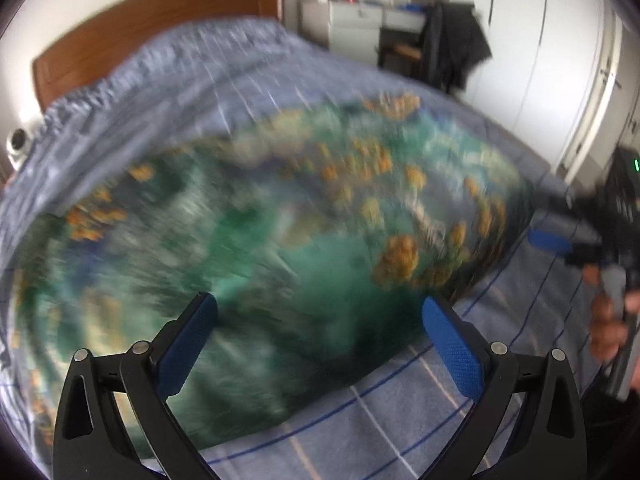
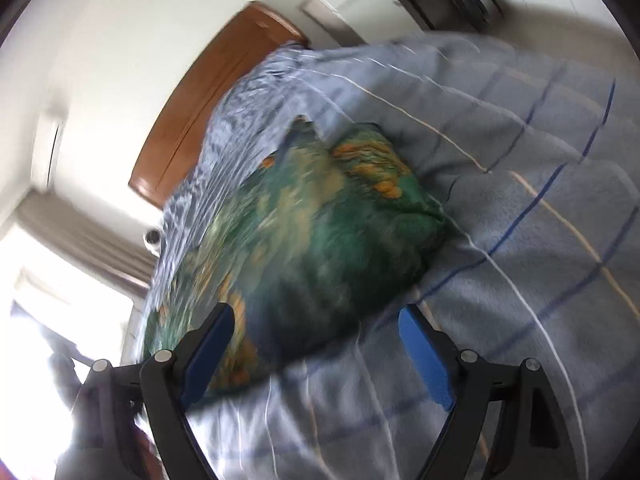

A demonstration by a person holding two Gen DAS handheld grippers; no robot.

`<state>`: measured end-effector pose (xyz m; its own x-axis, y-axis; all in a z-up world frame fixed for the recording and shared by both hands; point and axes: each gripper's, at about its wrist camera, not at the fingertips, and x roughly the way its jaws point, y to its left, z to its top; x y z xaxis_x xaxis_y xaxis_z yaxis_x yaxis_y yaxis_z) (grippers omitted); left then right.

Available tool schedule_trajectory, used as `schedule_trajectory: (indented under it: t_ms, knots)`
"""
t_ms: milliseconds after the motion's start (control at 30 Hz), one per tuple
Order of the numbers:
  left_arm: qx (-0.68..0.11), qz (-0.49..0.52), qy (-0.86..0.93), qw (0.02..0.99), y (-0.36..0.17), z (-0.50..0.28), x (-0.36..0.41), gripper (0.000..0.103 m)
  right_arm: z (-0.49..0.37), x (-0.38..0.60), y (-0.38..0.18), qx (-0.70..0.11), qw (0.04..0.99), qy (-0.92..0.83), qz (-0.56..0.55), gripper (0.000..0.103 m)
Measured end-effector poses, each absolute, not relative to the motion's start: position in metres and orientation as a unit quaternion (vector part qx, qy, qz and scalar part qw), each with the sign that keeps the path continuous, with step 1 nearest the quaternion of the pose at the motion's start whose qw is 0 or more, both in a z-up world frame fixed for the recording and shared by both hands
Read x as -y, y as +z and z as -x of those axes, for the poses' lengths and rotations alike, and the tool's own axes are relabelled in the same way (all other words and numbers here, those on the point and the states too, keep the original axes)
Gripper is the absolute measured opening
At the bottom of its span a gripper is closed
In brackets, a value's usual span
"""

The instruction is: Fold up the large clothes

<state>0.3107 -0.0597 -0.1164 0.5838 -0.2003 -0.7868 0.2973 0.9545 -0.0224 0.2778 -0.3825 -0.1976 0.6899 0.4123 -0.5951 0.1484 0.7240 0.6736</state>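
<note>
A large green garment point(image 1: 280, 240) with orange and yellow patches lies bunched on the blue checked bedcover point(image 1: 400, 412); both views are blurred. My left gripper point(image 1: 320, 304) is open just above the garment's near edge, with cloth showing between the blue pads but not pinched. In the right wrist view the garment point(image 2: 320, 220) lies ahead and to the left. My right gripper point(image 2: 318, 312) is open over its near corner and the bedcover point(image 2: 520, 240), holding nothing. A hand point(image 1: 608, 320) grips the right tool at the left view's right edge.
A wooden headboard point(image 1: 160, 28) stands at the far end of the bed. Behind it are white drawers point(image 1: 354, 24), a chair draped in dark clothes point(image 1: 456, 48) and white wardrobe doors point(image 1: 540, 60). A bright window with a curtain point(image 2: 80, 236) is on the left.
</note>
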Motion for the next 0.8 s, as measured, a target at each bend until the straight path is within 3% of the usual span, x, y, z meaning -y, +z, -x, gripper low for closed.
schedule_trajectory:
  t_ms: [233,267,300,400,500,800]
  knots:
    - [-0.445,-0.119,-0.143,0.876,-0.134,-0.308,0.072,0.103,-0.316,0.396,-0.227,-0.365,0.814,0.061,-0.447,0.093]
    - [-0.448,-0.123,-0.145,0.874,-0.13,-0.307,0.07,0.103,-0.319,0.397,-0.229,-0.361,0.811,0.058,-0.458,0.086]
    - [-0.449,-0.123,-0.145,0.873,-0.126,-0.306,0.068,0.102,-0.321,0.398,-0.231,-0.358,0.809,0.055,-0.463,0.057]
    - [-0.449,-0.09,-0.154,0.876,-0.096,-0.305,0.053,0.102,-0.315,0.394,-0.218,-0.352,0.829,0.056,-0.431,0.038]
    - [-0.433,-0.028,-0.179,0.883,-0.053,-0.314,0.046,0.102,-0.298,0.369,-0.176,-0.322,0.882,0.063,-0.34,0.032]
    - [-0.433,0.065,-0.279,0.855,0.034,-0.338,0.064,0.102,-0.253,0.256,-0.062,-0.201,0.968,0.132,-0.071,0.031]
